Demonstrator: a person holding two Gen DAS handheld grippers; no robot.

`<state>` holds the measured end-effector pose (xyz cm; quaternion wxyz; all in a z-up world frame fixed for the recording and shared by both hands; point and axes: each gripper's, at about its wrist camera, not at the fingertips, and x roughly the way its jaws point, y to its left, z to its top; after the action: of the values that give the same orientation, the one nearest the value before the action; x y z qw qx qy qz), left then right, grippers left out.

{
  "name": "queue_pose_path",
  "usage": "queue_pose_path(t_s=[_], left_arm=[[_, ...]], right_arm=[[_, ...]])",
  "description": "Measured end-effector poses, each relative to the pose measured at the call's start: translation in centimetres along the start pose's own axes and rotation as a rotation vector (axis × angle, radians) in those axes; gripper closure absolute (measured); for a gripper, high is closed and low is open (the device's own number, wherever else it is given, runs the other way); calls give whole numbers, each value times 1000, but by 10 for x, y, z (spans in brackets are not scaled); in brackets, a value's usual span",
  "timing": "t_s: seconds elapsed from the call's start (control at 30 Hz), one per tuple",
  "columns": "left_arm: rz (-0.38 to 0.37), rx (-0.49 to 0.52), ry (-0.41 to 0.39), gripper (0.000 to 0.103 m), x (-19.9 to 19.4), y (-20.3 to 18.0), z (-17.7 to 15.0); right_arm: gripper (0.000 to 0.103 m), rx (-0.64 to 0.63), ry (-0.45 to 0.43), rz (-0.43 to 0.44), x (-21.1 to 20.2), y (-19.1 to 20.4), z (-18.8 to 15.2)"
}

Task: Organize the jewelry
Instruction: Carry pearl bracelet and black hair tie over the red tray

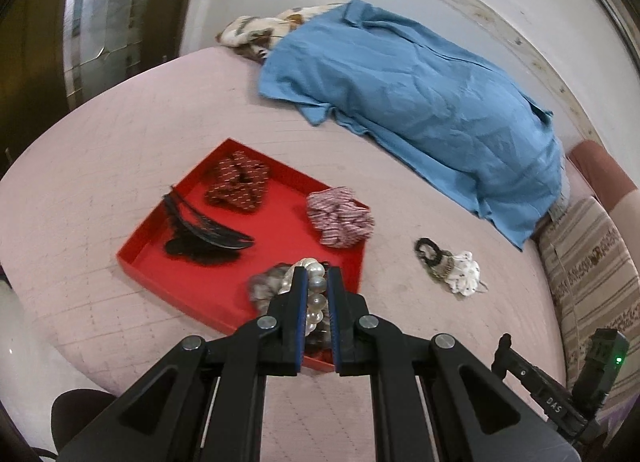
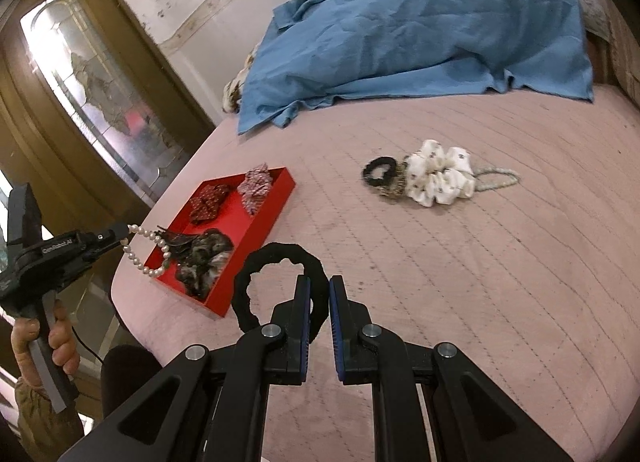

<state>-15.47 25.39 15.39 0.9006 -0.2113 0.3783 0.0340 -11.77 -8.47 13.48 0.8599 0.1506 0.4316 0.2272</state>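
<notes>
**Caller:** Closest to the lens on the left view sat the left gripper (image 1: 318, 282), its jaws clamped on a pearl bracelet (image 1: 316, 294) held just over the near edge of the red tray (image 1: 136, 258). And the other side?

**Partner:** The right gripper (image 2: 319, 294) had its jaws pinched shut on a black hair tie (image 2: 280, 258), the loop standing up to the left of the fingers, lifted off the pink bed (image 2: 500, 282).

**Caller:** Big picture, then: that bed filled both views, with a blue shirt (image 1: 420, 101) spread wide across its far side.

**Partner:** Next in size, the tray, near the bed's left edge in the right view. Inside it lay a dark red scrunchie (image 1: 238, 181), a pink striped scrunchie (image 1: 340, 217) against the far wall, a black feathery clip (image 1: 204, 234) and a mottled brown scrunchie (image 2: 204, 258) at the near corner.

**Caller:** From the right view the pearls dangled in a string from the left jaws, hanging beside the tray's near-left corner, and a hand (image 2: 56, 338) gripped that tool's handle.

**Partner:** Loose on the bed, well apart from the tray, a small cluster waited: a white scrunchie (image 2: 440, 173), a small black tie (image 2: 378, 169) touching it, and a pale bead bracelet (image 2: 498, 177) peeking out behind.
</notes>
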Motion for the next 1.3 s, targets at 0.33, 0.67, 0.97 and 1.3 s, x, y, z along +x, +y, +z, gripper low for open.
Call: queue_pose_path(t_s=[0.33, 0.67, 0.97, 1.3], left_arm=[[13, -59, 23, 94, 26, 38, 4], [43, -147, 30, 94, 51, 93, 9], [61, -153, 7, 94, 58, 116, 9], [53, -120, -24, 94, 67, 126, 11]], right_arm=[[93, -122, 48, 20, 28, 55, 15], [93, -231, 117, 30, 76, 111, 31], [93, -302, 172, 36, 145, 161, 52], [93, -377, 246, -63, 223, 178, 69]])
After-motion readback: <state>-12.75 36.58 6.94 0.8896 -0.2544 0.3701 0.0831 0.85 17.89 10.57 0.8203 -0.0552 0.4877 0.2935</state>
